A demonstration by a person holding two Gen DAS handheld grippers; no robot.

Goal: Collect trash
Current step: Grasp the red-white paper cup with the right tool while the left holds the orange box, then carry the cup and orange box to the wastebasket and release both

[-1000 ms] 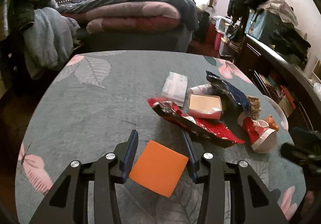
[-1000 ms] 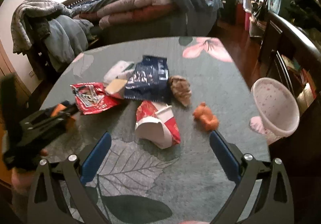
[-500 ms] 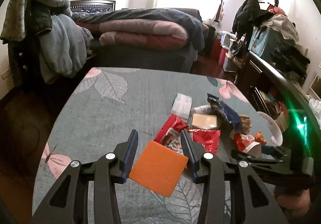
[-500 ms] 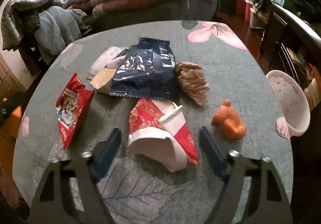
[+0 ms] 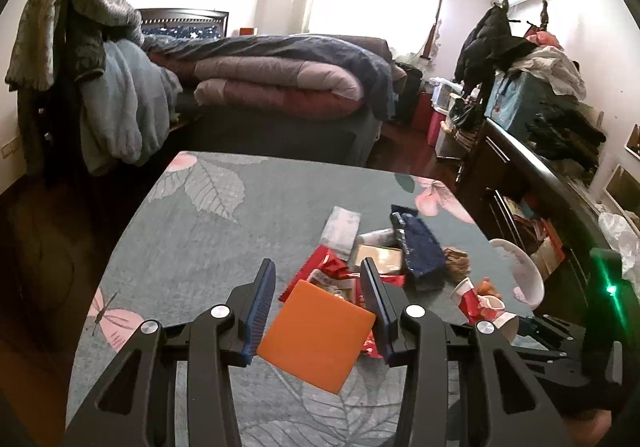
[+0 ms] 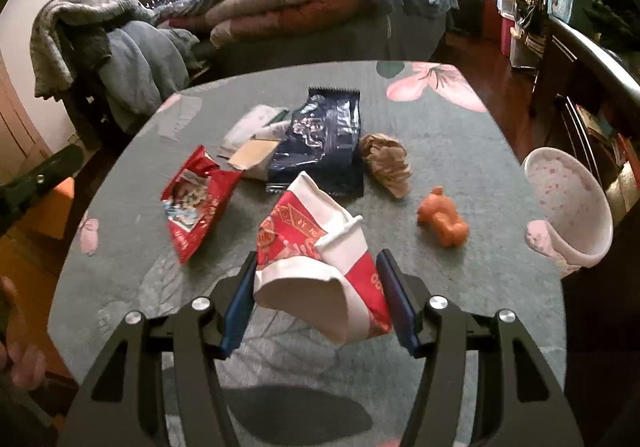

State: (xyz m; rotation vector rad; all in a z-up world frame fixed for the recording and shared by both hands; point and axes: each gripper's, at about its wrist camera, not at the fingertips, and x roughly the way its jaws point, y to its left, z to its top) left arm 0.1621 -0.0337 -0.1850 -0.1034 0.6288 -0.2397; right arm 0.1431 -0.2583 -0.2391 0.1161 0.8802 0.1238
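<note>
Crushed red-and-white paper cup point(image 6: 320, 267) sits between the blue pads of the right hand-held gripper point(image 6: 316, 299), whose jaws have just been closing; pads now press both sides, the cup's far end over the table point(image 6: 460, 135). Left hand-held gripper point(image 5: 318, 311) pinches an orange square card point(image 5: 316, 335) (held above the table, tilted). Rest of the trash lies mid-table: red snack wrapper point(image 6: 196, 199), dark blue foil bag point(image 6: 324, 135), brown crumpled paper point(image 6: 386, 163), orange lump point(image 6: 442, 223) just beside it. Pink-speckled white bin point(image 6: 568, 207) stands off the table's right edge.
</note>
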